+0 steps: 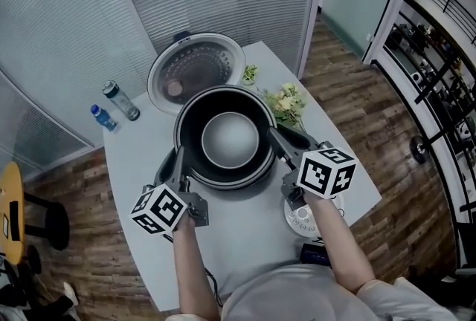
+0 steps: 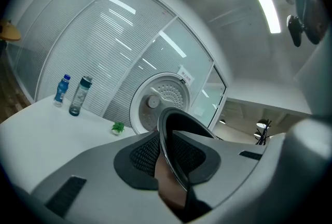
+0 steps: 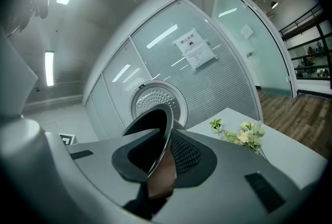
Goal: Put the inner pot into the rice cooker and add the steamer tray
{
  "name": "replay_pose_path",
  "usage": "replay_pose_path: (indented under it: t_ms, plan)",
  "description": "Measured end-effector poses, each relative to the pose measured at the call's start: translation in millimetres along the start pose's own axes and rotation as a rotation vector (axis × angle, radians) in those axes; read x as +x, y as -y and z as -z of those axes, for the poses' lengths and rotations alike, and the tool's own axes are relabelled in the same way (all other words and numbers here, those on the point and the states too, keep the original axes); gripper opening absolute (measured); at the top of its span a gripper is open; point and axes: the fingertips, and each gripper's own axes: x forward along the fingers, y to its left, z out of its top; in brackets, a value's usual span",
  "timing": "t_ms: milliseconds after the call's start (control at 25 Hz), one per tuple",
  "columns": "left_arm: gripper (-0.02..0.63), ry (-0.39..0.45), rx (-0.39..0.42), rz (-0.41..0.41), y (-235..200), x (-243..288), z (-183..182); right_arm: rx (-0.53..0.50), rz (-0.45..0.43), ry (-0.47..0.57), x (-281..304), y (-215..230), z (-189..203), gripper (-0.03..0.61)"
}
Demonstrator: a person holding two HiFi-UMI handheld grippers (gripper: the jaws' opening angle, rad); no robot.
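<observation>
Inner pot (image 1: 227, 137) is gripped at its rim from two opposite sides. In the left gripper view, the left gripper (image 1: 181, 160) has both jaws clamped on the thin dark rim, one pad inside the wall and one outside. The right gripper (image 1: 277, 140) pinches the opposite edge in the same way, as the right gripper view shows. Each gripper carries its marker cube close to the person's hand.

The pot hangs level between them, dark-walled with a paler round bottom. It is directly over the rice cooker's body (image 1: 223, 183), of which only a narrow edge shows around the pot's near side. Whether the pot is fully seated cannot be told. Behind it the cooker's lid (image 1: 195, 68) stands open, its perforated inner face turned up.

On the white table (image 1: 145, 156), a white perforated disc (image 1: 301, 219) lies just under the right gripper, partly hidden by it. A spray of pale flowers (image 1: 286, 100) and a small green plant (image 1: 249, 74) lie right of the lid. Two bottles (image 1: 121, 100) stand well apart to the left.
</observation>
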Motion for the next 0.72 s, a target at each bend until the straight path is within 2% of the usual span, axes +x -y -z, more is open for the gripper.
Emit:
replay_pose_path:
  t_ms: [720]
  plan:
    - [0.074, -0.065, -0.02, -0.043, -26, 23, 24, 0.043, 0.014, -0.08, 29, 29, 25, 0.075]
